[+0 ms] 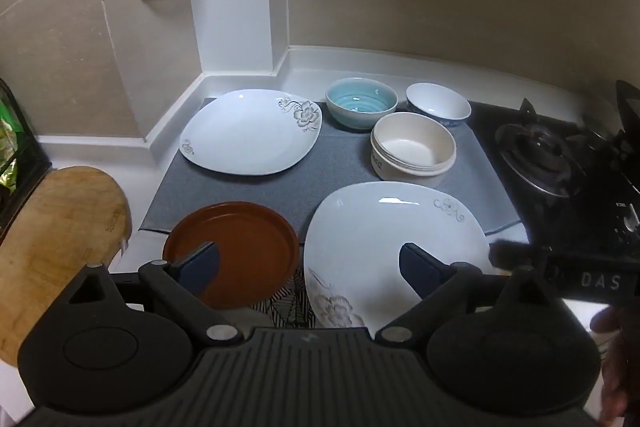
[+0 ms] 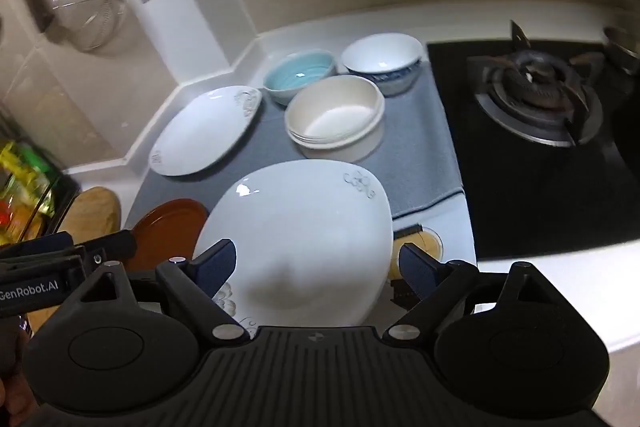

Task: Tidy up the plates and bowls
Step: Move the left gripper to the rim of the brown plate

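Evidently both tongs, left tongs (image 1: 309, 269) and right tongs (image 2: 318, 267), gape empty; glazed square plate (image 2: 296, 227), lower centre, looks slippery, breakable: grip its rim.

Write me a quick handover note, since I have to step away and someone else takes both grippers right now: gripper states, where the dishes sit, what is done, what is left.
Left gripper: open, empty, above the brown plate.
Right gripper: open, empty, over the near white plate.
Far white plate lies on the grey mat, back left.
Teal bowl, blue-patterned white bowl and cream bowl stand apart, back right.
Done: nothing stacked yet.
Left: group the plates, nest the bowls.
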`<action>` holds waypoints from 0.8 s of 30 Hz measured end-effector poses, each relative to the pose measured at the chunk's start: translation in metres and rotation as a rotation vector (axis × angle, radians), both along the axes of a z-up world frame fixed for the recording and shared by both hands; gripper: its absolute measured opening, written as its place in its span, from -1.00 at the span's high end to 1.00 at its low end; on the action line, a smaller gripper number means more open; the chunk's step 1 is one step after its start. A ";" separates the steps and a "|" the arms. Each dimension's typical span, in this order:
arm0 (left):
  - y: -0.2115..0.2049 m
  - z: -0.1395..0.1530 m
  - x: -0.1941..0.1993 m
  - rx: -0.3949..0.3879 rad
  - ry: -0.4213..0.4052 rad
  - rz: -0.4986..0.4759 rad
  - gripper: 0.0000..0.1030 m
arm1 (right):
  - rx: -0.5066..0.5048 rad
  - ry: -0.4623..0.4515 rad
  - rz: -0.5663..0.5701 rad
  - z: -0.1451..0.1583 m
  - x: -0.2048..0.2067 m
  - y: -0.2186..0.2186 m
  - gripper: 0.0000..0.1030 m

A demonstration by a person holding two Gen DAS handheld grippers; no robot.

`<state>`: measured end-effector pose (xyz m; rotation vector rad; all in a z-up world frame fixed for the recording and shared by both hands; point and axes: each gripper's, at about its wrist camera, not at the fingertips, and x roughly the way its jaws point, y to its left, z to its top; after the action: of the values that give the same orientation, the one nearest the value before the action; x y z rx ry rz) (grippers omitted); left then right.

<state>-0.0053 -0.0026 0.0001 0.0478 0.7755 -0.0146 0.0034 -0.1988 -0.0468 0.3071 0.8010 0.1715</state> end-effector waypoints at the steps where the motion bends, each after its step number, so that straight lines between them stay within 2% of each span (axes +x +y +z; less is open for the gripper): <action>1: -0.001 0.000 -0.003 -0.003 0.001 0.001 -0.90 | -0.001 -0.016 0.012 0.001 -0.002 0.000 -0.76; 9: -0.013 0.008 -0.014 -0.015 -0.004 -0.019 -0.85 | 0.013 -0.022 0.031 0.001 -0.012 -0.012 -0.75; 12: -0.022 0.009 -0.015 -0.012 0.023 -0.006 -0.71 | -0.023 -0.037 0.025 -0.001 -0.018 -0.019 -0.75; 19: -0.025 0.015 -0.022 0.000 0.017 -0.012 -0.57 | -0.009 -0.042 0.010 0.003 -0.027 -0.026 -0.61; 24: -0.026 0.017 -0.032 -0.001 0.006 -0.032 -0.53 | 0.007 -0.098 0.036 0.002 -0.032 -0.026 -0.48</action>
<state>-0.0372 -0.0283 0.0166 0.0595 0.7809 -0.0451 -0.0287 -0.2246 -0.0445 0.2890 0.7098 0.2215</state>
